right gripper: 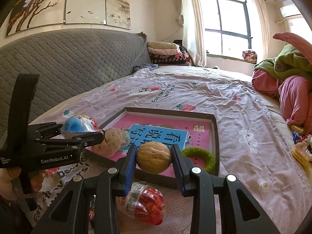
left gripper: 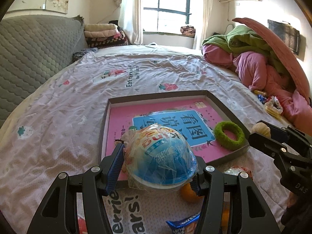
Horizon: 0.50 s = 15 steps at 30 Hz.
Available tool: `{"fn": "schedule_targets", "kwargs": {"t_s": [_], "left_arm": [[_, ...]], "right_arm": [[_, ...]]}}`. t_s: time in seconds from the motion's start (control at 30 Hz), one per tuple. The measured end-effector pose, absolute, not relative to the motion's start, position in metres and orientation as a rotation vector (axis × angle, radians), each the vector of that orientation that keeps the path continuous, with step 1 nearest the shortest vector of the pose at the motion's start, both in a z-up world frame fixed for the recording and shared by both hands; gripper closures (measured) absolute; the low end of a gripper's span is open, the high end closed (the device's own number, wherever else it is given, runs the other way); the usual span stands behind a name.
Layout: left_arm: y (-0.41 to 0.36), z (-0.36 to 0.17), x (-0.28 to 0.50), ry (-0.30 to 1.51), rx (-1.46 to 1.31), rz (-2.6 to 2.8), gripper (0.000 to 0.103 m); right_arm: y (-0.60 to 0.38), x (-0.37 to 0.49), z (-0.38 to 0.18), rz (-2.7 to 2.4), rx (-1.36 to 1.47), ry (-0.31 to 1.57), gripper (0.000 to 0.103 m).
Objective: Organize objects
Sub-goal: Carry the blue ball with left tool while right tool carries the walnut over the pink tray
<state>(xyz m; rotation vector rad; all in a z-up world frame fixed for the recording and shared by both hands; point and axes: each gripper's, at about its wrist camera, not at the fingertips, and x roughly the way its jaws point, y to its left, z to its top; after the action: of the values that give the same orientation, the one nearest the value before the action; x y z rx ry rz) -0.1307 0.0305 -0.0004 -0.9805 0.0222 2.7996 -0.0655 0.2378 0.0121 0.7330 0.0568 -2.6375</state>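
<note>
Our left gripper [left gripper: 159, 167] clenches the blue egg [left gripper: 162, 156], long axis pointing toward the tray [left gripper: 224, 103]. Our right gripper [right gripper: 154, 156] grasps the walnut [right gripper: 153, 157], long axis crosswise between the pads, over the tray's near rim.

bed [left gripper: 156, 74] | grey headboard [right gripper: 68, 62] | sunlit window [left gripper: 167, 5] | curtains [left gripper: 130, 11]

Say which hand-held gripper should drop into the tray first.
Right, probably. The right hand-held gripper holds the walnut over the tray, by the green ring. Left's blue capsule hangs at the edge.
</note>
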Motion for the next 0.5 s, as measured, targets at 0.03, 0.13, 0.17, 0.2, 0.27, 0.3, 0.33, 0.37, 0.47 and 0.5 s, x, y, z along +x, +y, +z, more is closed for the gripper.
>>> {"fn": "schedule_targets", "kwargs": {"t_s": [0.03, 0.13, 0.17, 0.2, 0.27, 0.3, 0.33, 0.37, 0.47, 0.5], "left_arm": [[0.031, 0.000, -0.132, 0.025, -0.977, 2.802, 0.043], [0.032, 0.002, -0.134, 0.024, -0.958, 2.802, 0.043], [0.032, 0.004, -0.135, 0.027, -0.947, 2.804, 0.043], [0.033, 0.005, -0.135, 0.029, -0.940, 2.805, 0.043], [0.033, 0.007, -0.136, 0.031, -0.926, 2.802, 0.043], [0.034, 0.008, -0.137, 0.034, -0.921, 2.802, 0.043], [0.034, 0.009, -0.137, 0.034, -0.915, 2.804, 0.043], [0.035, 0.009, -0.138, 0.034, -0.911, 2.800, 0.043], [0.036, 0.011, -0.141, 0.031, -0.902, 2.799, 0.043], [0.037, 0.011, -0.142, 0.028, -0.902, 2.796, 0.043]], "right_arm": [[0.238, -0.065, 0.012, -2.642, 0.730, 0.056, 0.067], [0.240, -0.068, 0.015, -2.649, 0.714, 0.054, 0.067], [0.241, -0.068, 0.016, -2.652, 0.708, 0.057, 0.067], [0.241, -0.069, 0.017, -2.653, 0.704, 0.059, 0.067], [0.242, -0.071, 0.018, -2.657, 0.694, 0.065, 0.067], [0.242, -0.072, 0.018, -2.660, 0.692, 0.070, 0.067], [0.243, -0.073, 0.019, -2.663, 0.690, 0.071, 0.067], [0.243, -0.074, 0.020, -2.665, 0.688, 0.069, 0.067], [0.244, -0.077, 0.021, -2.672, 0.681, 0.074, 0.067], [0.244, -0.078, 0.021, -2.673, 0.680, 0.077, 0.067]]}}
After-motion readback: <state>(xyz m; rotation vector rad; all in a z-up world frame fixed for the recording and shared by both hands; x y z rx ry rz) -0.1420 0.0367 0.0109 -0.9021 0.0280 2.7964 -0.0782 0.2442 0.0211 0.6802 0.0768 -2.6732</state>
